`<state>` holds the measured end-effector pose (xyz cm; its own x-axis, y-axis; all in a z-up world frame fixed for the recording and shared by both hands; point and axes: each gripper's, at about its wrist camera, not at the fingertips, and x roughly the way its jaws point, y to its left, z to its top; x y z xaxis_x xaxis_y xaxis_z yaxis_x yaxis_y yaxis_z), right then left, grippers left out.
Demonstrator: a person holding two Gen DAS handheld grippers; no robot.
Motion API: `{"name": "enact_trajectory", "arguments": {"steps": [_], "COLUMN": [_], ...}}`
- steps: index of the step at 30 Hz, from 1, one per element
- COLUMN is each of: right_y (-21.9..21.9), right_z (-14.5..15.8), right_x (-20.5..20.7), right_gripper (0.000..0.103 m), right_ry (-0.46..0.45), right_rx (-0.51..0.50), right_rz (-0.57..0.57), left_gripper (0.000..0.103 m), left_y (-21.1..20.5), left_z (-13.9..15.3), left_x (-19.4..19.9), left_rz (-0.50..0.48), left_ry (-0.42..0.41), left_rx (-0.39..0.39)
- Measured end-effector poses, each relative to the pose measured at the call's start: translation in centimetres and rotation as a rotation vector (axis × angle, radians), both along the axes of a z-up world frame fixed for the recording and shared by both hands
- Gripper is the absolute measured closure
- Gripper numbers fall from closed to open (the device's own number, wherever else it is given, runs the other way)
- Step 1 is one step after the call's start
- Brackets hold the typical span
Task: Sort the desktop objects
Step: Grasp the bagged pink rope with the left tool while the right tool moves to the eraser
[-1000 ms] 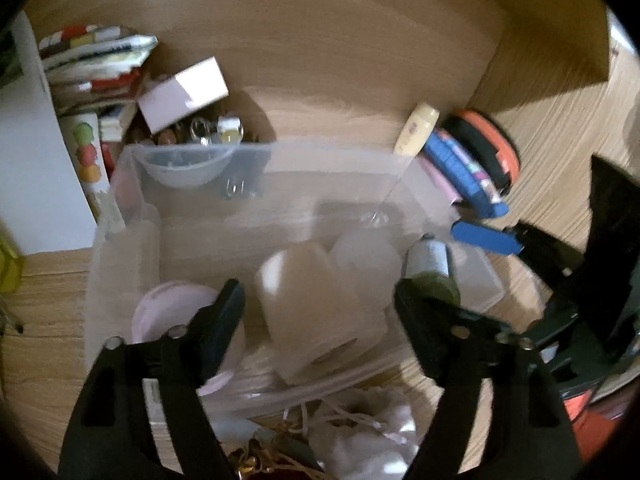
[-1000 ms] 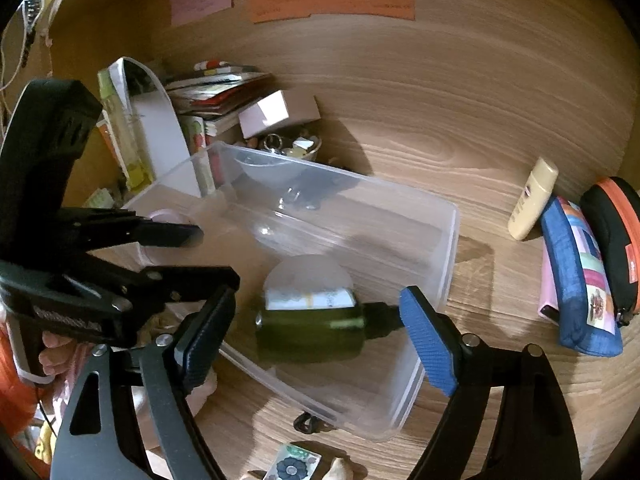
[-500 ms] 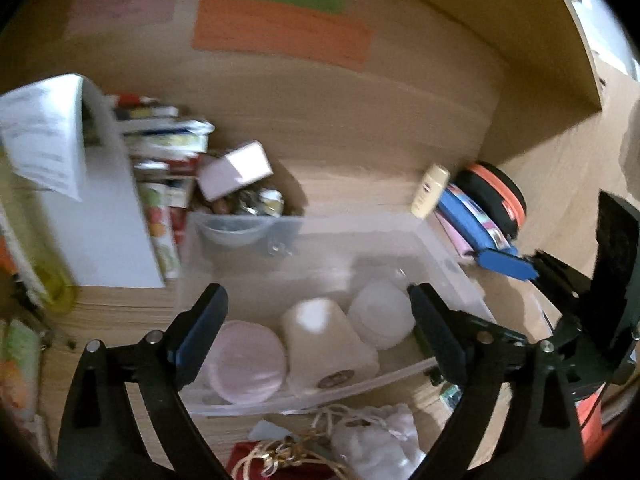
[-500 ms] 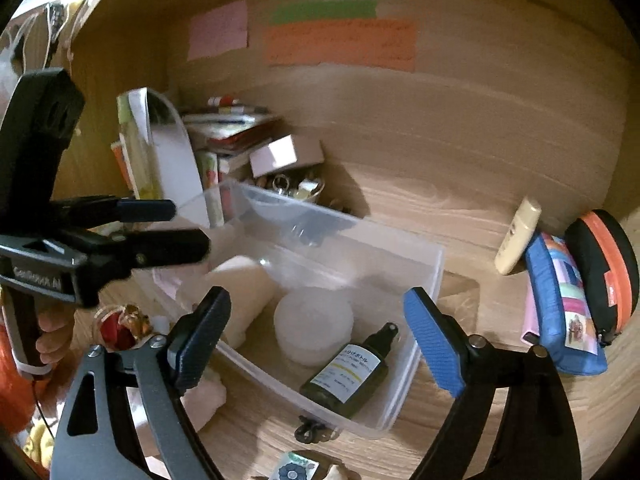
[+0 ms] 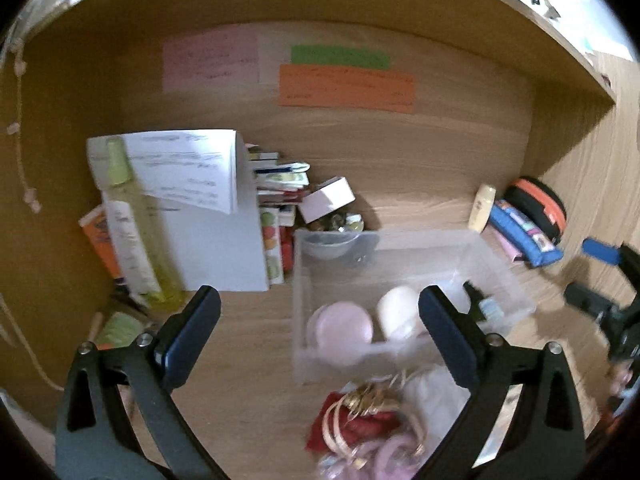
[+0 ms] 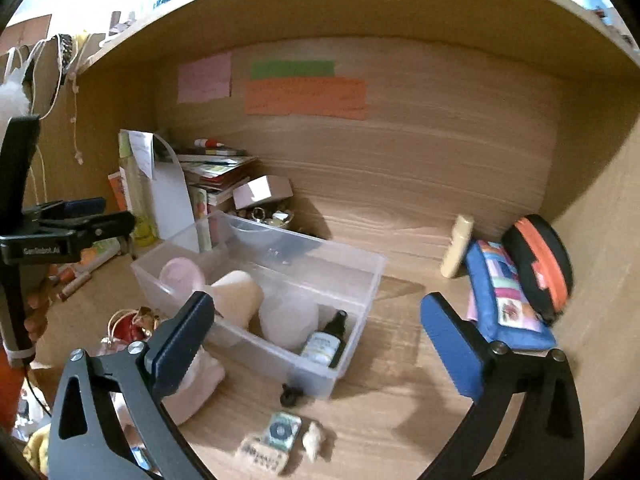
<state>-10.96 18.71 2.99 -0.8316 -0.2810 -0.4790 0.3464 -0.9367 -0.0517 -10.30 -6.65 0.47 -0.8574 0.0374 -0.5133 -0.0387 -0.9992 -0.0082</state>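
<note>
Four things now lie in the clear plastic bin (image 6: 356, 276): a pink round case (image 6: 180, 276), a cream tube (image 6: 236, 296), a white round jar (image 6: 290, 318) and a dark green spray bottle (image 6: 326, 342). A second ago the right gripper (image 6: 316, 338) held that bottle over the bin. Now the bottle lies at the bin's near right end, and the right gripper is pulled back with its fingers wide apart and nothing between them. The left gripper (image 5: 320, 328) has also lifted away, fingers wide apart and empty. So I think one more thing is sorted, and it is time to pick the next one.

Still out on the desk (image 6: 400, 400) I count one cream lotion bottle (image 6: 458, 246) standing at the far right, one blue pencil case (image 6: 504, 300) beside it, and one black and orange pouch (image 6: 540, 260) next to that. Near the front lie one small patterned packet (image 6: 280, 432), one tiny white lump (image 6: 314, 442) and one small black clip (image 6: 290, 396), which is just beside the bin's near wall. To the near left sits a red and gold tangle (image 5: 360, 420) with a white cloth (image 6: 196, 384).
</note>
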Motion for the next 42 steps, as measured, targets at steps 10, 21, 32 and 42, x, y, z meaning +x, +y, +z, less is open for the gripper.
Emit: {"name": "enact_trajectory", "arguments": {"steps": [10,21,32,42], "right_y": [1.6,2.6,1.4,-1.8], "right_z": [-2.7,-6.2,-9.2,-10.1], "right_x": [1.7,3.6,3.9,3.8], "right_gripper": [0.0,0.0,0.0,0.002], "right_ry": [-0.097,-0.159,-0.302,-0.336], "right_rx": [0.043,0.129,0.094,0.139], "right_rz": [-0.048,-0.059,0.008,0.064], "left_gripper": [0.002,0.002,0.001,0.0], "left_y": [-0.7,2.7,5.0,5.3], "left_z": [-2.7,-8.5,-11.4,-11.9], "left_x": [3.5,6.8,5.6,5.5], "left_rz": [-0.004,-0.119,-0.155,-0.138], "left_ry": [-0.106,-0.292,-0.424,-0.381], "left_rx": [-0.031,-0.025,0.03,-0.054]}}
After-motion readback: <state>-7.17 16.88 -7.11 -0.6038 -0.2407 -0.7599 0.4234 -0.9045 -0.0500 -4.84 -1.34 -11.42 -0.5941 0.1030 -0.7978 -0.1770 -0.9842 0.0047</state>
